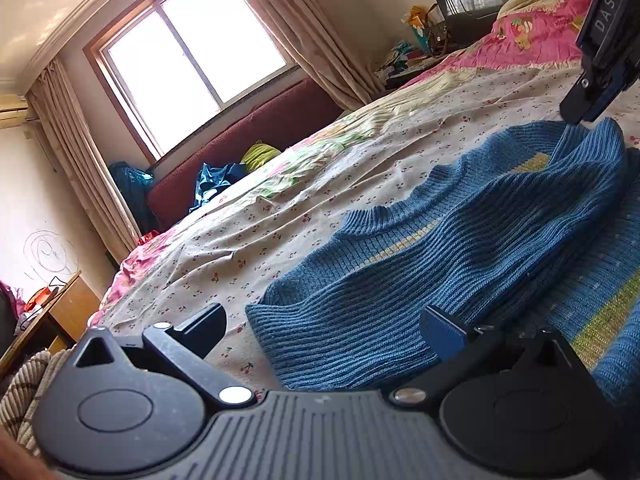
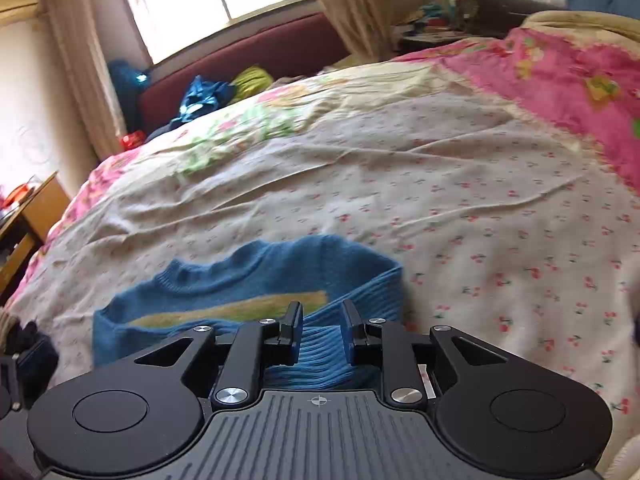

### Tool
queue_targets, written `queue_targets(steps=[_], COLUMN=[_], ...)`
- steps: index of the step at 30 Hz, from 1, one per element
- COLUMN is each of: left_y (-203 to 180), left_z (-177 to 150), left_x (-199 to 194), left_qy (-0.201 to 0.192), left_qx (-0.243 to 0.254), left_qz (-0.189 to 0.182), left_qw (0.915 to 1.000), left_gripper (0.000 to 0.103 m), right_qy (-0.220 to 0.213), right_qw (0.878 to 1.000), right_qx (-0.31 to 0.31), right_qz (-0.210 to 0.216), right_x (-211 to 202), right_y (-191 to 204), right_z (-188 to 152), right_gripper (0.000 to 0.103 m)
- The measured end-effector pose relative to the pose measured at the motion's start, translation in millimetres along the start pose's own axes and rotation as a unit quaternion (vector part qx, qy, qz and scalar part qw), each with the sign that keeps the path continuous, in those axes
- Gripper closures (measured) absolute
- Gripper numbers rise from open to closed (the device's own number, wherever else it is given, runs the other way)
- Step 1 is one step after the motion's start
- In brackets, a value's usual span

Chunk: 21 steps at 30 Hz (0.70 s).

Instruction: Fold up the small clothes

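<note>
The right hand-held gripper [image 2: 321,326] has its fingers partly closed around a raised ribbed fold of the sweater [image 2: 248,280], with knit bunched between them; whether they actually press the cloth cannot be told for sure, though the fold stands up into the gap. In the left wrist view the same hand-held gripper [image 1: 582,108] comes down at the sweater's far edge, tips at the knit.

The left hand-held gripper [image 1: 324,326] is spread wide. Its right finger lies over the sweater's near ribbed hem, and its left finger sits over the sheet [image 1: 280,208] just beside the sweater.

The sweater [image 1: 440,248] is blue with a yellow-green stripe. It lies on the bed, on the cherry-print sheet, with one ribbed part folded over its body and the round neckline facing away from the hand-held grippers.

Beyond the sweater, the sheet gives way to a pink floral quilt [image 2: 560,80]. Farther off stand a dark red headboard [image 2: 248,60] with clothes [image 2: 200,98] piled against it and a curtained window [image 1: 192,52].
</note>
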State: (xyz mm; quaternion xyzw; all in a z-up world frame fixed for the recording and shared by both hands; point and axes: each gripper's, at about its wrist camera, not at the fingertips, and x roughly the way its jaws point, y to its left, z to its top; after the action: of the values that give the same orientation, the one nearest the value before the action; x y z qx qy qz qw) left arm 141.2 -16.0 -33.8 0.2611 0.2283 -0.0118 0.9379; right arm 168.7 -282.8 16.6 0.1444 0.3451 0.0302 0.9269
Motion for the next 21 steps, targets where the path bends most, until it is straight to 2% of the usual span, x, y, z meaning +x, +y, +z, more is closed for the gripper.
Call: queue_targets(steps=[3,4,6,7,9,11,14,18,21], left_y=[2.5,7.4,16.6,20.9,28.9,39.1,47.3,48.7,38.8], left_z=[-8.3,-9.4,-9.7,-11.6,-15.7,-21.2,-30.5,-43.2,-51.3], left_x=[11.1,10.8,7.7,3.9,-6.8,-23.9,-55.9,-98.8,-124.4], left_qy=[0.04,0.045,0.053,0.053,0.051,0.056,0.059,0.081,0.094], left_qx=[-0.003,-0.013,-0.016,-0.011,-0.006,-0.005,0.01,0.021,0.049], left_qz=[-0.023,-0.03,-0.03,-0.02,-0.02,-0.035,-0.046,-0.085,-0.108], left_qw=[0.999,0.9985,0.998,0.9984,0.9985,0.9978,0.9971,0.9928,0.9885], left_gripper=[0.0,0.0,0.0,0.0,0.0,0.0,0.0,0.0,0.0], right_qy=[0.061,0.084,0.126,0.125,0.114,0.108,0.126,0.145,0.154], right_qw=[0.996,0.995,0.992,0.992,0.993,0.993,0.989,0.987,0.986], right_qx=[-0.01,-0.007,0.004,0.013,-0.001,-0.03,-0.045,-0.034,-0.011], right_qz=[0.056,0.057,0.021,0.029,0.035,0.039,0.06,0.066,0.065], right_x=[36.5,51.8,74.7,71.6,50.0,22.0,-16.8,-57.7,-77.2], right_y=[19.4,20.8,16.9,14.7,17.2,18.9,14.1,3.9,-8.6], right_z=[-5.4,-7.3,-12.5,-11.4,-7.6,-9.8,-20.3,-40.3,-53.1], right_gripper=[0.082,0.081,0.087,0.085,0.078,0.078,0.078,0.074,0.072])
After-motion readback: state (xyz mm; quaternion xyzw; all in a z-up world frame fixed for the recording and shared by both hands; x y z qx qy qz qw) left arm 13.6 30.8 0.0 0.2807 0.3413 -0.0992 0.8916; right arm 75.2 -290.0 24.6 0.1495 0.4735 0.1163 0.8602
